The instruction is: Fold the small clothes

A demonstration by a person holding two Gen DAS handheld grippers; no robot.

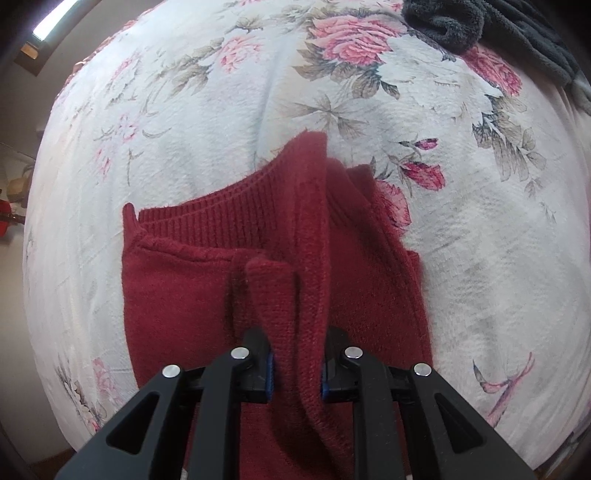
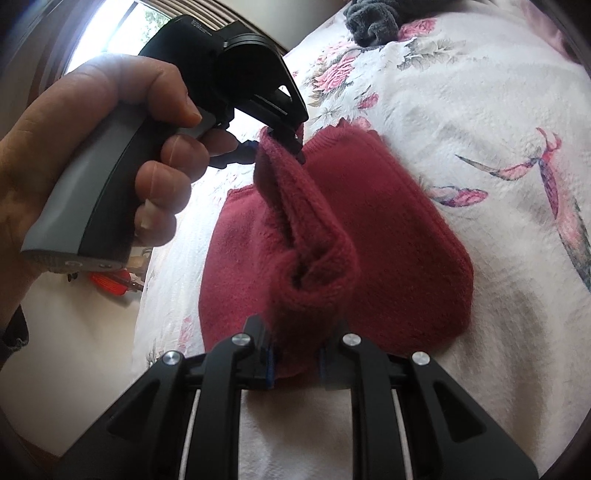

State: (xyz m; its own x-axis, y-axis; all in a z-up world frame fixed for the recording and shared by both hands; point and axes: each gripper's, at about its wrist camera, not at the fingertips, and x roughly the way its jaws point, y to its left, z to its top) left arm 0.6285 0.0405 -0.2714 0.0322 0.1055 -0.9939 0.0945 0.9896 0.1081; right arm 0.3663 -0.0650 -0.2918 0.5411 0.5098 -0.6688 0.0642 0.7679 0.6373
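Both claws, left (image 1: 296,373) and right (image 2: 295,363), clench the red knit garment (image 1: 207,280), hiding its lifted edge.

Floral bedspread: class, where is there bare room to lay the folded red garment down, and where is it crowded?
Free: the floral bedspread left of and beyond the red garment, and the stretch to its right. Crowded: the far right corner, where dark grey clothes lie, and the middle, where both grippers hold the garment.

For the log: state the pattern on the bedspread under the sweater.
White bedspread with pink roses and grey-green leaves; clearest in the left wrist view.
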